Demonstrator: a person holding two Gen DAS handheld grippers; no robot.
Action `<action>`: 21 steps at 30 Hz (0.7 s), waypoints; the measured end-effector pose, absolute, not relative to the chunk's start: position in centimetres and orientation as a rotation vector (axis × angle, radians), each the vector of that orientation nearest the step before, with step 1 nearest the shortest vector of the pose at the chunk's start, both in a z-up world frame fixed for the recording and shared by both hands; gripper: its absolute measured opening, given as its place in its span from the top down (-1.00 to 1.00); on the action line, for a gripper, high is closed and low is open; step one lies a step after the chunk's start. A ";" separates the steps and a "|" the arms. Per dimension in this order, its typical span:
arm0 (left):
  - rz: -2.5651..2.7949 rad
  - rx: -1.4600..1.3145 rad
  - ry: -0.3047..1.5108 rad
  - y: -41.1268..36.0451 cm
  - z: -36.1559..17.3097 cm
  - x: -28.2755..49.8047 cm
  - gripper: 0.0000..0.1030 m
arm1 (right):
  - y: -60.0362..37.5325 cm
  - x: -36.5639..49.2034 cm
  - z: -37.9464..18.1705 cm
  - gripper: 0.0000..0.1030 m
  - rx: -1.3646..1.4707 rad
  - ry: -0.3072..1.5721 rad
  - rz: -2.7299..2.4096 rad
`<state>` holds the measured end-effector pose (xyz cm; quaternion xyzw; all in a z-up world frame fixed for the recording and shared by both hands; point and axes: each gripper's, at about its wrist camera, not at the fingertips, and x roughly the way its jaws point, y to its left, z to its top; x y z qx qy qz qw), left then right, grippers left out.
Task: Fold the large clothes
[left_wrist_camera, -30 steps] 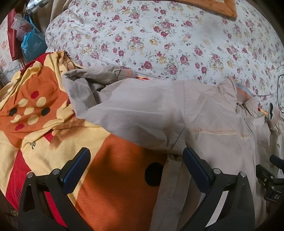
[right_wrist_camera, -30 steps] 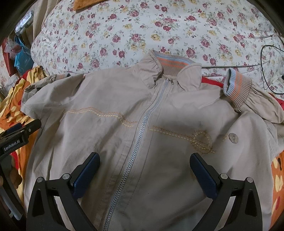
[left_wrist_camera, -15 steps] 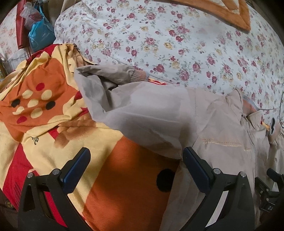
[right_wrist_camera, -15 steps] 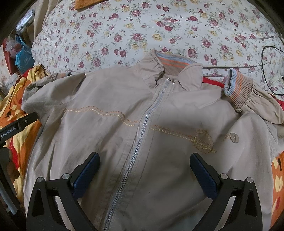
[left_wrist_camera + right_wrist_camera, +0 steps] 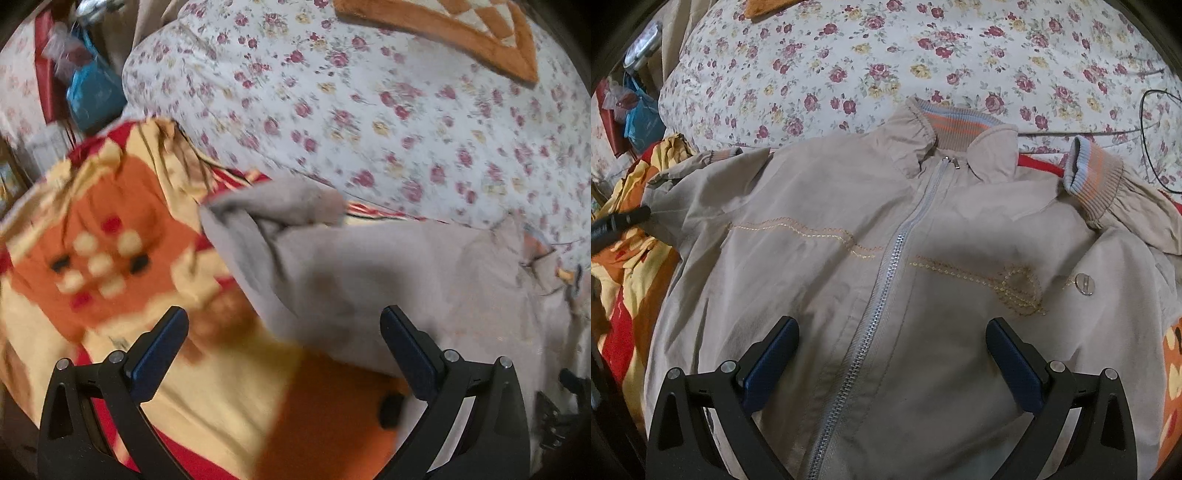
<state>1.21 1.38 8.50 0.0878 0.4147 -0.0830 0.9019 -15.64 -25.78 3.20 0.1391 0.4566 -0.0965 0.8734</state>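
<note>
A beige zip-up jacket point(image 5: 886, 266) lies front-up on the bed, zipped, collar toward the far side. Its right sleeve, with a striped knit cuff point(image 5: 1093, 181), is folded in over the shoulder. Its left sleeve point(image 5: 280, 206) lies crumpled at the jacket's left edge. My right gripper point(image 5: 892, 365) is open and empty above the jacket's lower front, straddling the zipper point(image 5: 886, 280). My left gripper point(image 5: 282, 347) is open and empty, over the jacket's left edge point(image 5: 369, 288) and the blanket. The left wrist view is motion-blurred.
An orange, yellow and red blanket point(image 5: 110, 258) lies under and left of the jacket. A floral quilt point(image 5: 923, 55) covers the far side. A black cable point(image 5: 1152, 122) lies at the far right. Blue and red bags point(image 5: 92, 92) hang at the far left.
My left gripper has moved left and forward toward the crumpled left sleeve, which now sits closer to the view's centre. The right gripper and the jacket have hardly moved.
</note>
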 end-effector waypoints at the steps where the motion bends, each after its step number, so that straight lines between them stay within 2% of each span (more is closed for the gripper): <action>1: -0.164 0.201 0.850 1.4 8.7 2.1 -1.00 | -25.8 -15.6 3.2 -0.97 0.295 0.955 -0.199; 8: -0.085 0.453 0.843 -0.5 7.1 9.7 -1.00 | -25.9 -15.5 3.1 -0.97 0.309 0.965 -0.188; 10: -0.078 0.502 0.857 -1.0 5.9 11.1 -0.92 | -25.9 -15.4 3.0 -0.97 0.304 0.969 -0.187; 14: -0.063 0.526 0.887 -1.3 4.2 13.3 -0.64 | -25.7 -15.3 2.8 -0.98 0.290 0.970 -0.184; 16: -0.064 0.520 0.903 -1.4 3.5 14.1 -0.31 | -25.7 -15.1 2.6 -0.99 0.283 0.974 -0.180; 18: -0.063 0.514 0.922 -1.4 3.1 14.5 0.58 | -25.7 -15.0 2.5 -0.99 0.278 0.971 -0.177; 20: -0.075 0.454 0.939 -1.0 3.5 14.6 0.88 | -25.8 -15.0 2.5 -0.99 0.279 0.971 -0.178; 21: -0.100 0.406 0.940 -0.7 4.2 14.4 0.89 | -25.8 -15.0 2.5 -0.99 0.279 0.969 -0.177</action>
